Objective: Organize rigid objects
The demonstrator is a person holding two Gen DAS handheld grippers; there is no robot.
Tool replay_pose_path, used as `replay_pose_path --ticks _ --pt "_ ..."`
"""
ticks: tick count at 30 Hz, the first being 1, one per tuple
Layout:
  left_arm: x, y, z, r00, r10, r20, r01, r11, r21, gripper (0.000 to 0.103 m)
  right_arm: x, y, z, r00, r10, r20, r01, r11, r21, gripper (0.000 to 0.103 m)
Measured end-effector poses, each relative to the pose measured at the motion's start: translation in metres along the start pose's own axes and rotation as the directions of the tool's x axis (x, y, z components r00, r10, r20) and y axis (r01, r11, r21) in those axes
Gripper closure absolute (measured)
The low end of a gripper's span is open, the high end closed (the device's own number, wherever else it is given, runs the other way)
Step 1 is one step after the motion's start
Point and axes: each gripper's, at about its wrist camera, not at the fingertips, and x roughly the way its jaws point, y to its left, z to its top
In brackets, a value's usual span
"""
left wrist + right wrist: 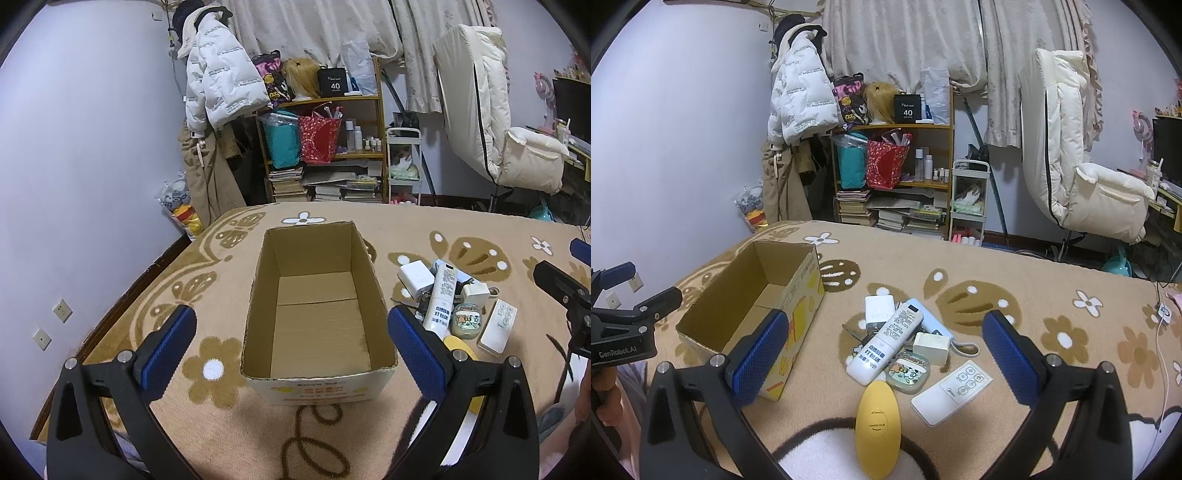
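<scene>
The left gripper (291, 339) hangs with its blue-padded jaws spread wide and nothing between them, framing the open brown cardboard box (317, 295), which stands upright and empty on the tan flower-patterned blanket (221, 387). The right gripper (886, 350) is likewise fully spread and holds nothing, poised over a cluster of small rigid items lying on the blanket at the box's 3 o'clock side, just apart from it. In that cluster, a white cylindrical bottle with blue print (886, 339) lies tilted across the middle, a white square charger block (879, 308) sits at its 11 o'clock, and a smaller cream adapter (931, 348) rests at its 3 o'clock. A round cartoon-printed tin (907, 371) touches the bottle's lower end, a flat white remote control (951, 393) lies at the tin's 4 o'clock, and a yellow oval device (877, 424) lies nearest, at 6 o'clock.
</scene>
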Motion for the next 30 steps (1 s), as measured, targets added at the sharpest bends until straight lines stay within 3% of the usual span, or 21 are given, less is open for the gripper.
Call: replay_pose_path --ticks 30 --pt "-0.003 -0.001 0.0 1.0 -0.017 -0.005 0.017 1.0 0.021 0.001 0.004 0.005 -0.007 1.0 0.008 0.0 -0.008 1.0 -0.003 0.0"
